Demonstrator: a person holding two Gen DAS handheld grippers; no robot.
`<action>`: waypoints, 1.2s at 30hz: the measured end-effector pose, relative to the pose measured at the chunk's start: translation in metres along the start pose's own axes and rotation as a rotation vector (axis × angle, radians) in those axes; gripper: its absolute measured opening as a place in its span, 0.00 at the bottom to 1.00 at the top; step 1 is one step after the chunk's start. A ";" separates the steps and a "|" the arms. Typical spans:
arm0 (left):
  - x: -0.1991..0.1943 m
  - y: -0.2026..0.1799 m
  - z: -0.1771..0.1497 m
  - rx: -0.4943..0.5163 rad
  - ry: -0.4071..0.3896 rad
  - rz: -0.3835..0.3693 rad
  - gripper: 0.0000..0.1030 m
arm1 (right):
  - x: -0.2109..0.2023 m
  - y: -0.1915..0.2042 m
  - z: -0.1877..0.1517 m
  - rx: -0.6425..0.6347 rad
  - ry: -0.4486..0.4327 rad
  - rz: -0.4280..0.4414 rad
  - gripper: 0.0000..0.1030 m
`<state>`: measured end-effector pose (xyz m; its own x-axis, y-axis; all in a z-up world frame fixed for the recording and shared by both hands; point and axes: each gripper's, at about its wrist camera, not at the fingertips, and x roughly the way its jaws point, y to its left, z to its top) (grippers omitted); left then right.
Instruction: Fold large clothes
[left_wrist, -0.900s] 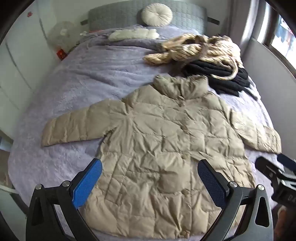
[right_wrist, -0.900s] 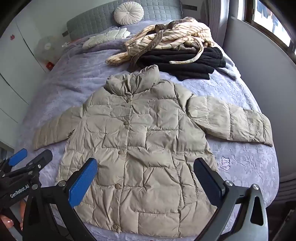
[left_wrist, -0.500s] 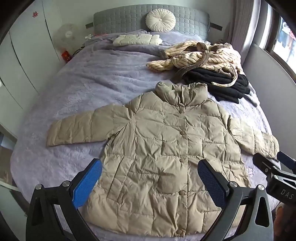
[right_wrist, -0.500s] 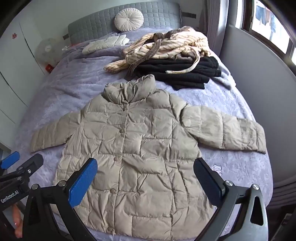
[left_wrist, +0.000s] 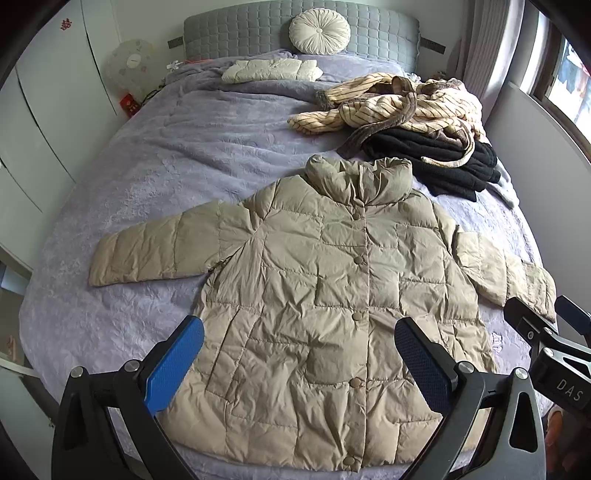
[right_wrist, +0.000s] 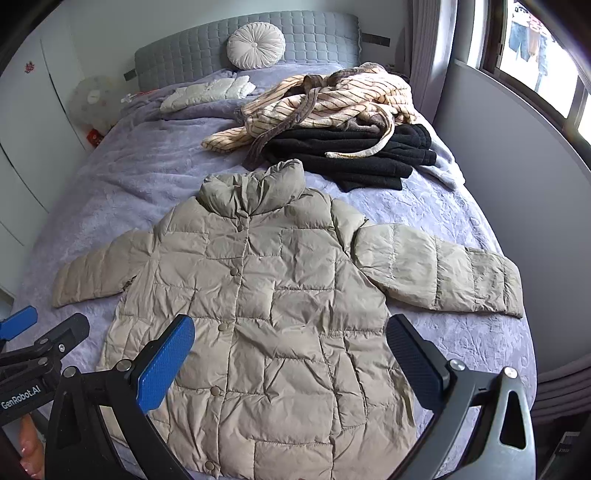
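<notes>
A beige quilted puffer jacket (left_wrist: 332, 295) lies flat and buttoned on the bed, collar away from me and both sleeves spread out; it also shows in the right wrist view (right_wrist: 273, 317). My left gripper (left_wrist: 299, 343) is open and empty, held above the jacket's lower hem. My right gripper (right_wrist: 290, 341) is open and empty, also above the lower part of the jacket. Each gripper shows at the edge of the other's view: the right one (left_wrist: 546, 325) and the left one (right_wrist: 33, 332).
The bed has a lilac bedspread (left_wrist: 184, 155). A striped cream robe (left_wrist: 399, 107) lies on black clothes (left_wrist: 436, 158) at the far right. A folded white garment (left_wrist: 271, 70) and a round cushion (left_wrist: 319, 31) sit by the grey headboard. A wall runs along the right.
Both grippers have pulled back and risen, so the jacket sits smaller and further off in both views. The jacket has not moved. Both grippers stay open.
</notes>
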<state>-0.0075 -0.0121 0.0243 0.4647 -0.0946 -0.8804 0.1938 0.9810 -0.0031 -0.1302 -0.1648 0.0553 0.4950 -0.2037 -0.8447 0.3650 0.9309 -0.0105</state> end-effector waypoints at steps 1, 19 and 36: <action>0.000 0.000 0.000 0.001 -0.002 0.001 1.00 | 0.002 -0.002 0.001 0.003 0.005 0.001 1.00; 0.006 -0.012 0.005 0.029 0.013 -0.001 1.00 | 0.014 -0.011 0.001 0.024 0.023 0.007 1.00; 0.003 -0.005 -0.002 0.004 0.022 0.022 1.00 | 0.014 0.000 -0.006 0.004 0.043 0.009 1.00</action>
<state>-0.0087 -0.0164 0.0209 0.4497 -0.0695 -0.8905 0.1871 0.9822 0.0178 -0.1285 -0.1659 0.0403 0.4640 -0.1821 -0.8669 0.3641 0.9313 -0.0007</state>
